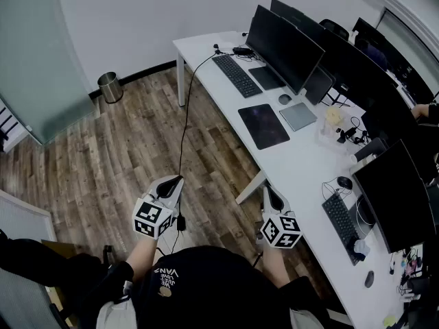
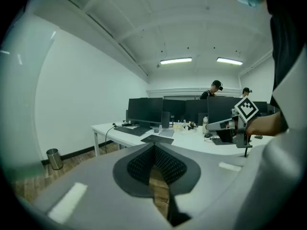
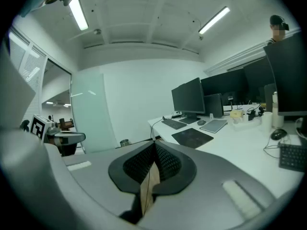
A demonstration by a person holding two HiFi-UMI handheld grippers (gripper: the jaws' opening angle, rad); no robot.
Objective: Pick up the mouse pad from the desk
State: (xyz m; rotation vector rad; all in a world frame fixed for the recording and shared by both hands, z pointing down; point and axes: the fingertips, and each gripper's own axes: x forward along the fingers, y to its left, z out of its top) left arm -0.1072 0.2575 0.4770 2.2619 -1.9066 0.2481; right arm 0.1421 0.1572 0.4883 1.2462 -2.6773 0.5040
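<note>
The black shirt point(image 1: 212, 279) bears white print point(image 1: 165, 273) on its left chest side reading "VANS", seen upside down from the head view. The smaller lines just beside that word are too small to read.

Matt dark mouse pad point(image 1: 263, 125), smooth white desk point(image 1: 296, 168), wood-grain plank floor point(image 1: 103, 157), shiny metal bin point(image 1: 110, 86), frosted glass panel point(image 1: 34, 60), left gripper point(image 1: 177, 179) and right gripper point(image 1: 269, 188) matt grey plastic with black ribbed pads point(image 2: 140, 165).
</note>
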